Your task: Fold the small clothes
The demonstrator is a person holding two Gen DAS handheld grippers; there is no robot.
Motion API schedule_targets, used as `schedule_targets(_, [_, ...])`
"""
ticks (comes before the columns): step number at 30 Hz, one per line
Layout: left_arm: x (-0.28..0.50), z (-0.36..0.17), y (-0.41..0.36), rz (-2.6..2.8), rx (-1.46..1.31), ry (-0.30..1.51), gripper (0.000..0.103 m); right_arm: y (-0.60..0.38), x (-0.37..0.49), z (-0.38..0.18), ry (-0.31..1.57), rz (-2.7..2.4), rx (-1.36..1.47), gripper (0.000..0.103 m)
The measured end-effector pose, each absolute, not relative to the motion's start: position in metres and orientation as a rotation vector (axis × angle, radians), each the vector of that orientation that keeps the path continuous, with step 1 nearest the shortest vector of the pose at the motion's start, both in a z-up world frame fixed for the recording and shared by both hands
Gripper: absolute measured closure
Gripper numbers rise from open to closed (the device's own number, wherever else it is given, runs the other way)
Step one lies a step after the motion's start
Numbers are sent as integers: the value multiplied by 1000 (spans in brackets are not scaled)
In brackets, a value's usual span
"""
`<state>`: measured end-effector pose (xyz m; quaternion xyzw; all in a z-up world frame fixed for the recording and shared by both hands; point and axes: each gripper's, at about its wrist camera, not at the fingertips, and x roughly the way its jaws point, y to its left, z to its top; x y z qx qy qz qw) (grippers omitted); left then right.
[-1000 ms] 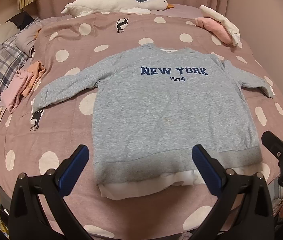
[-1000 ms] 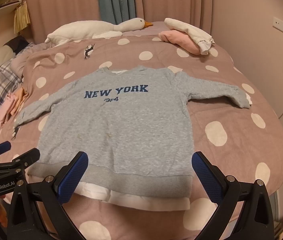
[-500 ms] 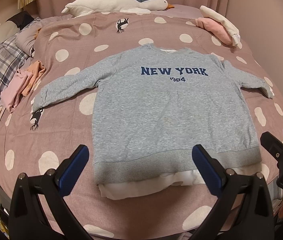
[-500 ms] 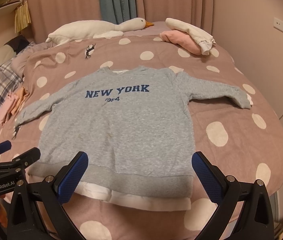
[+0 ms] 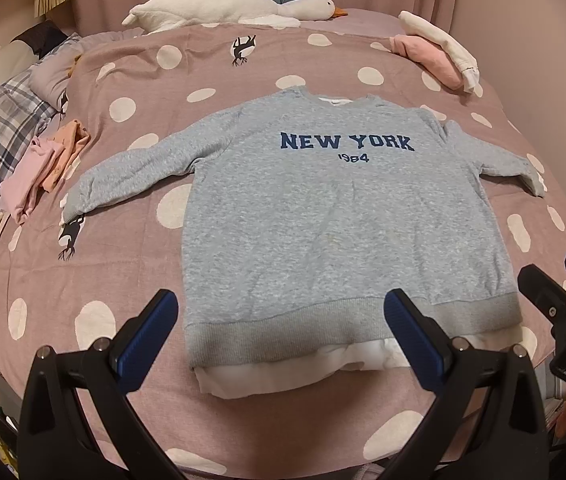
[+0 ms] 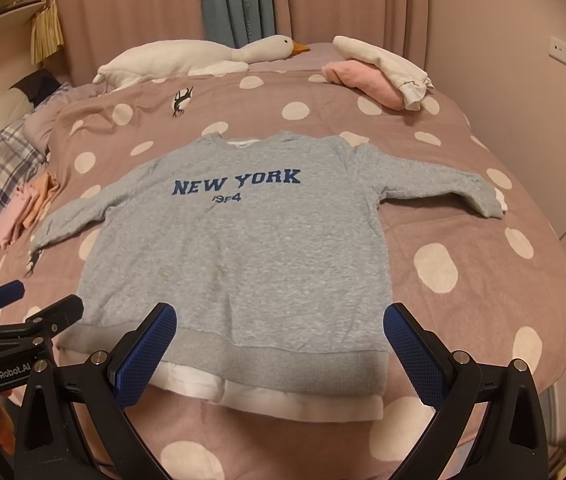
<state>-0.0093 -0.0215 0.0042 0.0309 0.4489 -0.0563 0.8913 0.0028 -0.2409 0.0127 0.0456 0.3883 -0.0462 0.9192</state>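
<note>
Nothing shifted, sweatshirt flat ahead of left gripper and right gripper, both wide open, empty

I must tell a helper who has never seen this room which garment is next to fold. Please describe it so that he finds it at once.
Look at the pink bed cover with white dots. In its middle lies the light grey sweatshirt, flat, front up, sleeves spread. Unlike the small pink and orange clothes at the left edge, it bears dark blue letters "NEW YORK" and shows a white layer below its hem.
</note>
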Motion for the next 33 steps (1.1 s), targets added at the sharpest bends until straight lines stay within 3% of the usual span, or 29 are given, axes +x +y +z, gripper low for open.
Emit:
schedule_targets(20, [-3,-4,-21,-125,38,951,0,-248,6,7,785,-67,136,1])
schedule_targets(28, [37,-8,-12,-294,-202,966,0,-313,28,-16,780,35,382,1])
schedule_targets(33, [73,-13,-13,-394,-437,971,0,-400,43,-33,712,33,694,1])
